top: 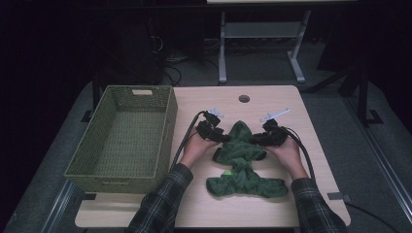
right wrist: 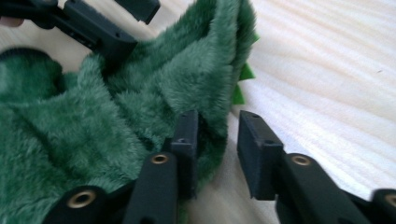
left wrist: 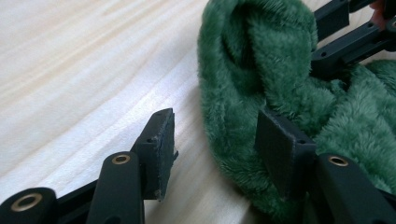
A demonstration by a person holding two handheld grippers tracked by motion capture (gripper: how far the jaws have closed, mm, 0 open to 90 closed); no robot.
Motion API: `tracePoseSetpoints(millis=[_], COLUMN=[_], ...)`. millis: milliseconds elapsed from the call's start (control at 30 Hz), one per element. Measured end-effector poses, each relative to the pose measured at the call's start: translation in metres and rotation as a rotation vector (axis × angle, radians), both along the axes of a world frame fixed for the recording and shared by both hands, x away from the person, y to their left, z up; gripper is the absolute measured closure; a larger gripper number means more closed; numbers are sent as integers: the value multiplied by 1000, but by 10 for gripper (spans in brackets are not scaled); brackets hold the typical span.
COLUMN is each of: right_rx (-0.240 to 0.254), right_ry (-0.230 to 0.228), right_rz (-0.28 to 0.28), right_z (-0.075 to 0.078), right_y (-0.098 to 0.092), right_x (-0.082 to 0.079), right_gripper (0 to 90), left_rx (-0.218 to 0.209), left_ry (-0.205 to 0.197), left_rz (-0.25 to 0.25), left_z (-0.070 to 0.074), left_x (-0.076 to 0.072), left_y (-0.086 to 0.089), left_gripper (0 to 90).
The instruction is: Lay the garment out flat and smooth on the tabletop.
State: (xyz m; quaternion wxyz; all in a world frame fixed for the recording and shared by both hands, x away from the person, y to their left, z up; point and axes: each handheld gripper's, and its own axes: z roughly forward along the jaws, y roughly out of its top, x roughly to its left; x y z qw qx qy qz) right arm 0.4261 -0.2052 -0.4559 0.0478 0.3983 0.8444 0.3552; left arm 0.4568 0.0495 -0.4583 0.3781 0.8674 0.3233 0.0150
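On the pale wooden table (top: 272, 104), a green fleecy garment (top: 241, 162) lies crumpled between the person's two hands, its lower part spread toward the near edge and a narrower fold running up toward the round hole (top: 244, 98) in the tabletop. To its left stands a green woven basket (top: 167, 124), well apart from the cloth.

From the high view, the left gripper (top: 224, 138) comes in at the cloth's left edge and the right gripper (top: 253, 141) at its right edge, so the two face each other across the upper fold. Sleeves of a plaid shirt (top: 160, 204) show at the bottom.

Seen from the left gripper view, the left gripper (left wrist: 215, 144) has its jaws standing well apart: one pad rests over bare wood, the other sits against the fleece (left wrist: 261, 60), and a roll of the cloth's edge lies partly in the gap without being pinched. The other gripper's black jaws appear at the upper right of that view, touching the same cloth.

From the right gripper view, the right gripper (right wrist: 218, 149) has its jaws at a narrow gap (narrower than the left's), with the hem of the garment (right wrist: 154, 93) in the gap; one pad is against the pile, the other over wood and clear of it. A small bright green tag (right wrist: 240, 88) pokes out at the cloth's edge
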Motion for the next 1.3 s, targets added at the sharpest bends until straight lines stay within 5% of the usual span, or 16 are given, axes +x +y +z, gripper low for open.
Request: tracePoseSetpoints(millis=[133,367,533,633,733,933,1167,1300], right_rx=[-18,-11,-1,5,4,7,22,-13], right_ry=[-5,-12,-24,-21,-32,-84,-139,-106], right_rz=[26,23,9,2,6,-2,-41,-74], right_z=[-1,-1,-5,-8,-5,13,28,22], right_y=[3,1,-3,-6,-7,-11,-24,-30], right_x=[-1,-3,-8,-10,-11,-16,-21,-20], right_gripper=[830,863,866,869,869,870,870,874], left_rx=[22,37,76,68,79,28,26,10], left_ry=[4,-9,-34,-16,-19,-45,-154,-164], left_rz=[-6,-30,-53,-53,-49,-6,48,73], left_z=[-5,-7,-6,-7,-6,3,29,26], left_x=[1,0,-2,-2,-5,-8,-13,-13], left_y=[-2,-4,-7,-7,-8,0,16,23], left_gripper=[488,532,737,873,889,894,897,898])
